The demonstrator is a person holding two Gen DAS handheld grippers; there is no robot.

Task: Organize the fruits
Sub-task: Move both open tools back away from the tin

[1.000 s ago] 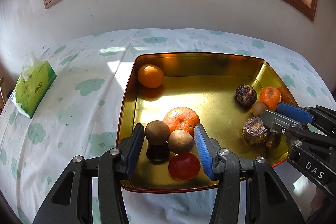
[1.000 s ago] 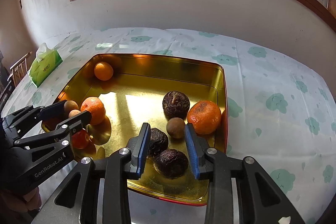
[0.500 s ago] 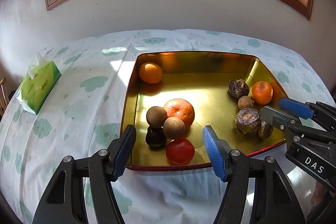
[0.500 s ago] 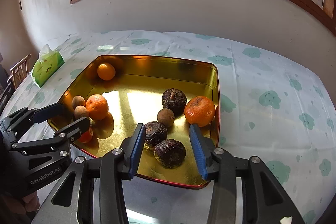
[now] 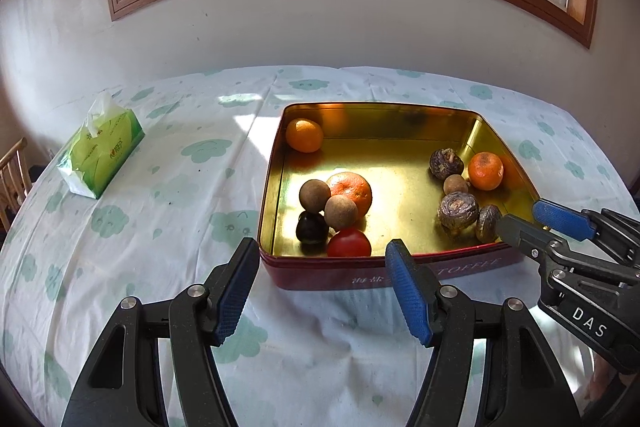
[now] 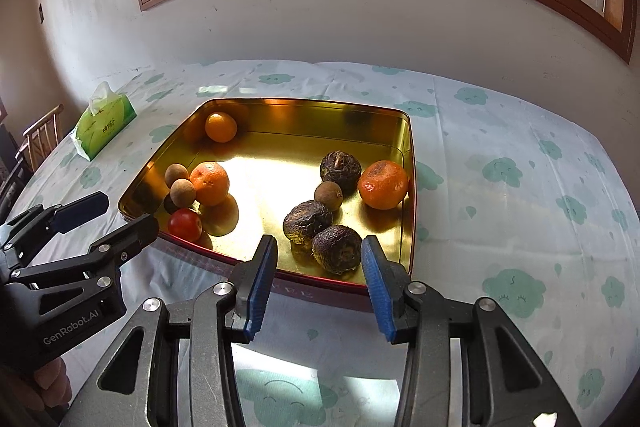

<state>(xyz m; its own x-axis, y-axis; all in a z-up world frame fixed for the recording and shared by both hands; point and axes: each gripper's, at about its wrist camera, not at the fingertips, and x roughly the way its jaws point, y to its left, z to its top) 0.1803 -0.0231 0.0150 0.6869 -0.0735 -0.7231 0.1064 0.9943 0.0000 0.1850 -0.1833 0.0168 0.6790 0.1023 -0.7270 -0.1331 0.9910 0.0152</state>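
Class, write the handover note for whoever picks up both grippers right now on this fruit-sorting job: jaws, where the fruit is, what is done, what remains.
Left gripper: jaws have just been opening, now open, nothing between them, in front of the tin's near wall.
Right gripper: jaws have just been opening, now open and empty, at the near wall.
Tin: all fruit inside. Left group: tomato, dark fruit, two brown fruits, orange. Right group: three wrinkled dark fruits, one small brown fruit, orange. A lone orange sits in the far left corner.
Done: fruit is in the tin.
Left: possibly grouping by kind; the final layout is unclear.
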